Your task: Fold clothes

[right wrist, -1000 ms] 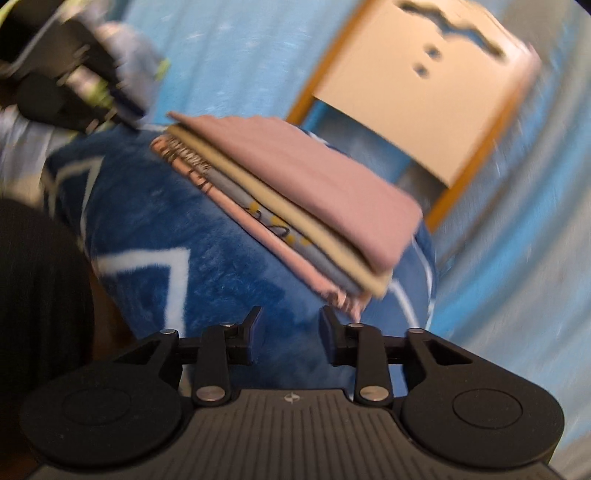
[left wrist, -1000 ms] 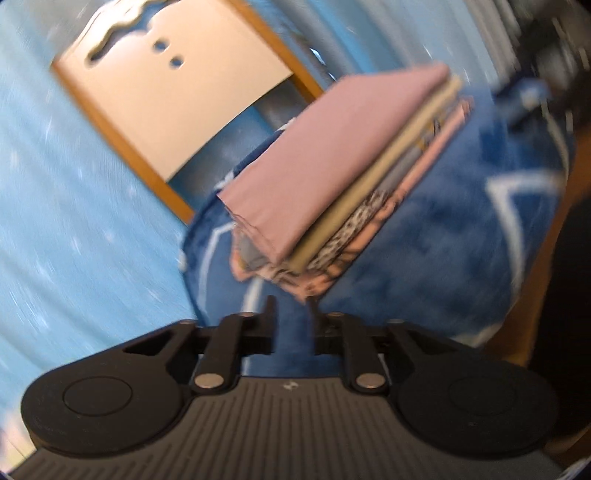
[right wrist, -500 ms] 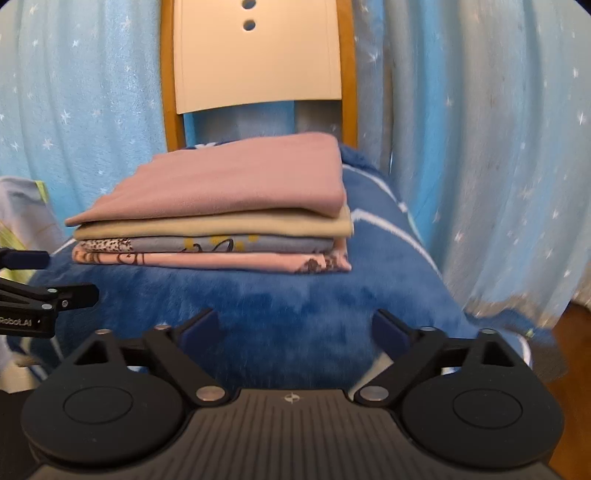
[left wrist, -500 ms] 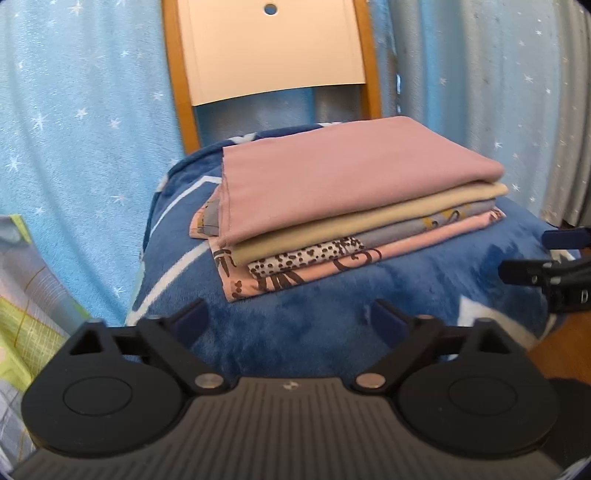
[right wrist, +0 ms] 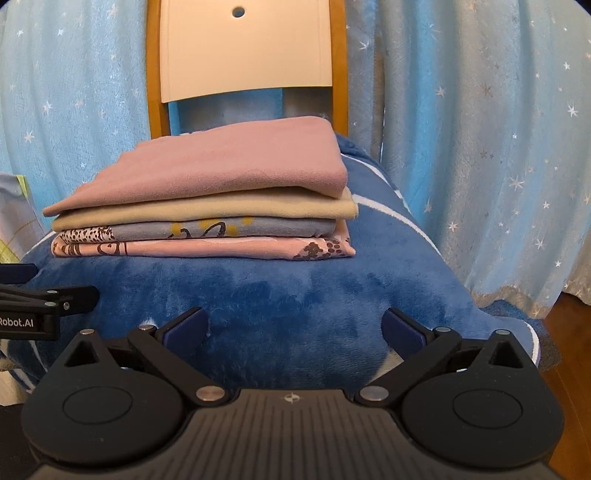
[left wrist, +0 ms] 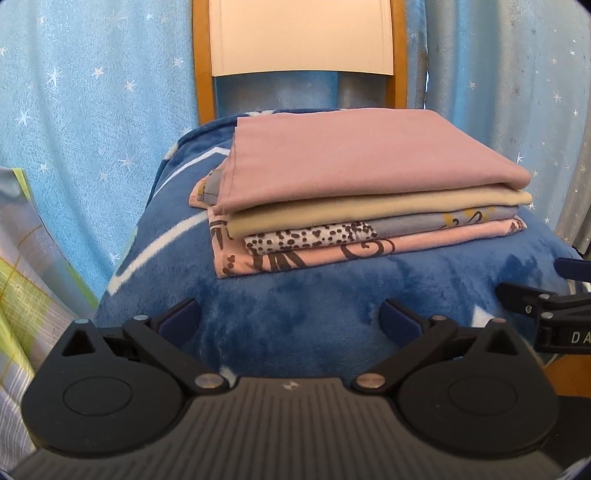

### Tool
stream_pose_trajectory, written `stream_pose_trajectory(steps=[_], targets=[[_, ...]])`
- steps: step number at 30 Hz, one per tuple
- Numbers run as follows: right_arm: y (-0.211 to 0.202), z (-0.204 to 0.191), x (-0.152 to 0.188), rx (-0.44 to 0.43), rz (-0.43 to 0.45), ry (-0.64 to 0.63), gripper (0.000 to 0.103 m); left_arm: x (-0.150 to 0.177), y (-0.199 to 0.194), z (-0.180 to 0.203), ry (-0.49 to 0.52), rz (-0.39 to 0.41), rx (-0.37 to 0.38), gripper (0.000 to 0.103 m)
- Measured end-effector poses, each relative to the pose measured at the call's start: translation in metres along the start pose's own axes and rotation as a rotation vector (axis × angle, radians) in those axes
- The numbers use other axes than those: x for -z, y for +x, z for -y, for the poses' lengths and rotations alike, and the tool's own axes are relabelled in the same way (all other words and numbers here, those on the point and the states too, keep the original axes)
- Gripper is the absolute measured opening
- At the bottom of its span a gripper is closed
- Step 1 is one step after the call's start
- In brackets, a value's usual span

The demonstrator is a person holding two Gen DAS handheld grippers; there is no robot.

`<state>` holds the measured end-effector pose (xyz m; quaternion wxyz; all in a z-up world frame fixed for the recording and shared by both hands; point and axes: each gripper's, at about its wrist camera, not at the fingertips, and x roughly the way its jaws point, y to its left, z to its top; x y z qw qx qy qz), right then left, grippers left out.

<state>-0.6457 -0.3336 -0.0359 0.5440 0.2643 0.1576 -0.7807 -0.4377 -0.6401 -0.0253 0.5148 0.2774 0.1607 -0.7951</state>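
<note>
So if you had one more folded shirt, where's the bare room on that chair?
Bare blue blanket runs in front of the folded stack, between it and both open tongs. A narrower strip lies right of the stack. Behind, the stack crowds the chair back.

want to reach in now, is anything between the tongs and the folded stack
Nothing visible. Both tongs, left and right, are open and empty, facing the stack over bare blue blanket. The stack sits on the blanket apart from both, with only the chair back behind it.
</note>
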Motion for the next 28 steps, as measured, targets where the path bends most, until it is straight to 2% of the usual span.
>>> stream_pose_trajectory(steps=[28], targets=[[0.0015, -0.0033, -0.0049, 0.019, -0.012, 0.004, 0.103, -0.0029, 0.0042, 0.0001, -0.025, 0.009, -0.005, 0.103]])
